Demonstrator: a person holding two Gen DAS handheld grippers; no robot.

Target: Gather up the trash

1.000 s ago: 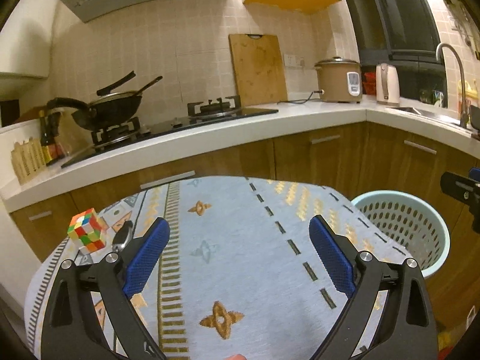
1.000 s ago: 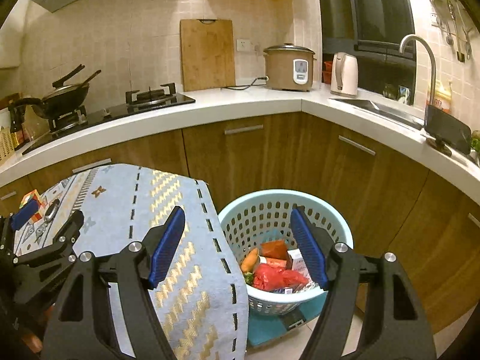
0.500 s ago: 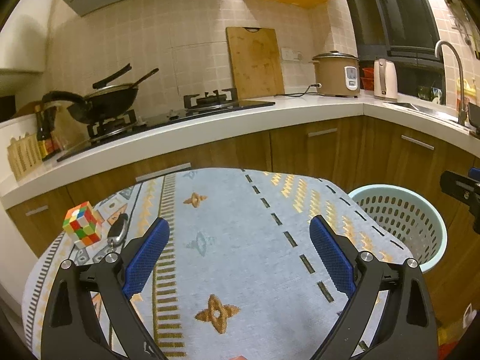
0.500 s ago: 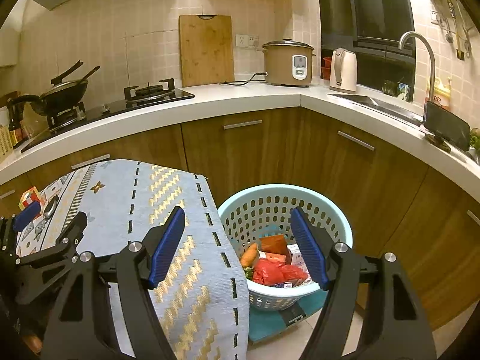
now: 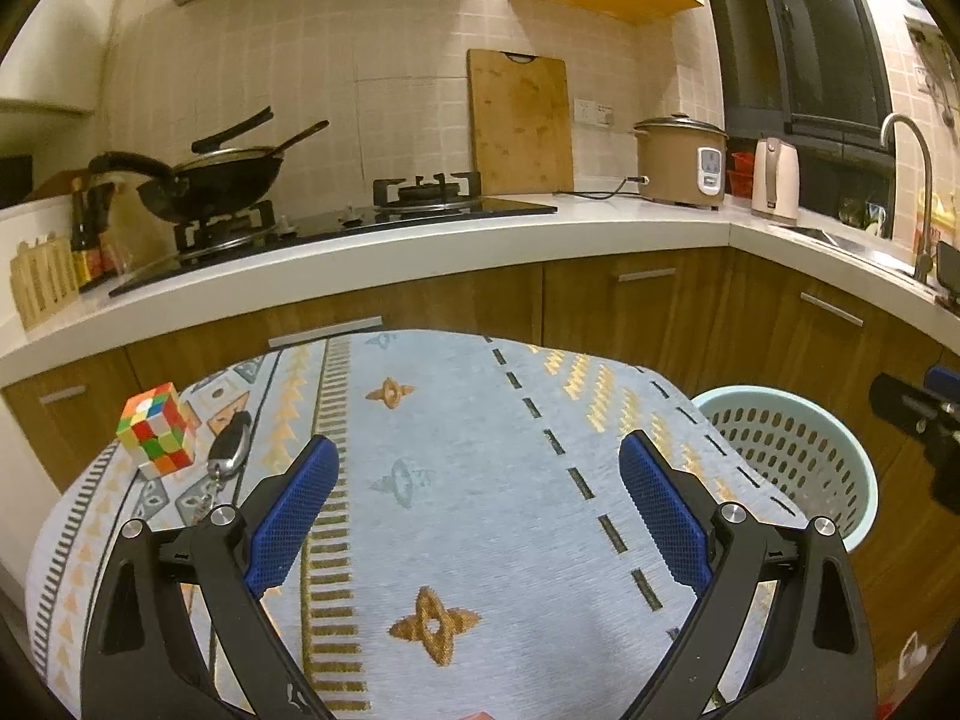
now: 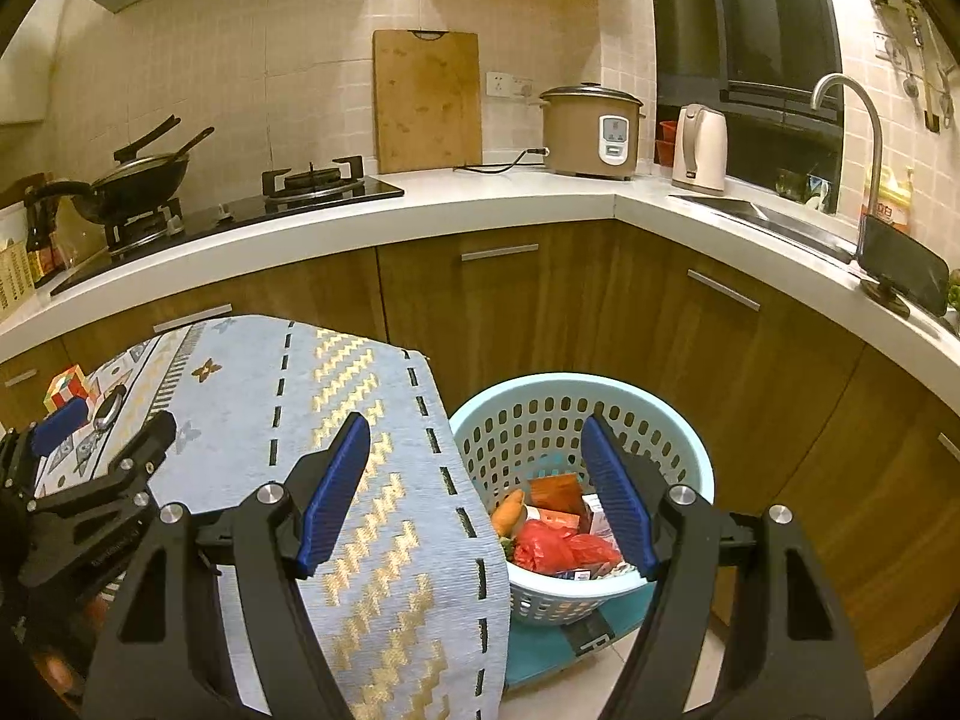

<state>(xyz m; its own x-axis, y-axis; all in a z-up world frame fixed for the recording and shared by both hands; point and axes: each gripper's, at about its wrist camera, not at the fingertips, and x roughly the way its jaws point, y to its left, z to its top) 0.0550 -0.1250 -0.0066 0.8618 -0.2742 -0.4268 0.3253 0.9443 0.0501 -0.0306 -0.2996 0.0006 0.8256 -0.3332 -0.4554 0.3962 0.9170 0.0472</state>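
Observation:
A pale blue perforated basket [image 6: 540,414] stands on the floor right of the table; inside lie a red bag [image 6: 543,546], a carrot [image 6: 510,510] and small boxes. In the left wrist view the basket [image 5: 786,456] shows at the right edge of the cloth. My right gripper [image 6: 477,492] hangs open over the table's corner and the basket rim, nothing between its blue pads. My left gripper [image 5: 477,510] is open above the patterned blue tablecloth [image 5: 456,480], holding nothing. It also appears at the left of the right wrist view [image 6: 102,438].
A colour cube [image 5: 157,437] and a key fob [image 5: 228,447] lie at the cloth's left edge. Behind runs a white counter [image 5: 540,228] with a wok, hob, cutting board, rice cooker and kettle. Brown cabinets close in the basket on the far and right sides.
The left wrist view has tilted slightly, so the cube and key fob sit a little higher in the picture. Both grippers stay open; the right one has not moved.

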